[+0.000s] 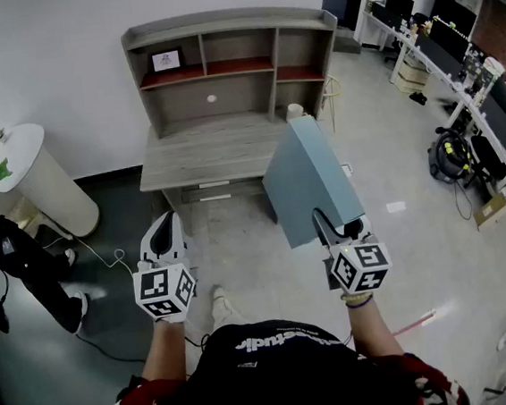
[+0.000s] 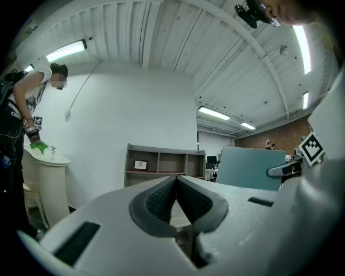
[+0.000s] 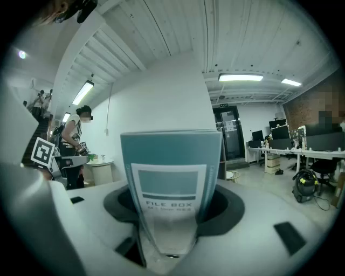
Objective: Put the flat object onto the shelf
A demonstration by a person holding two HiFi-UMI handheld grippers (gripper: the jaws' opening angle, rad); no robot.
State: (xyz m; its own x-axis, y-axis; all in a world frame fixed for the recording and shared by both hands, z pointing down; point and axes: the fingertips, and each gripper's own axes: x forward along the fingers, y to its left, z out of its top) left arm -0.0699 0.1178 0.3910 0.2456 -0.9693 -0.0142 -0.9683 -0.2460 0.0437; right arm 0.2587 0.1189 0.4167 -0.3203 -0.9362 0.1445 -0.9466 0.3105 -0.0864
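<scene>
The right gripper has its fingers spread wide and pressed on the near bottom end of a flat teal file box, which stands between them with its printed "FILE BOX" label facing the right gripper view. The box is carried in the air above the pale floor, rising away from the gripper and leaning towards the far left, so that in the head view its far edge overlaps the right end of the bench. It is not on the shelf: the grey shelf unit stands on the far side of the bench against the white wall, with open compartments and red-lined boards, and a small picture frame sits in its upper left compartment. The left gripper is held level to the left of the box, well apart from it, with its fingers closed tip to tip and nothing between them. At the far left a person stands beside a round white table.
</scene>
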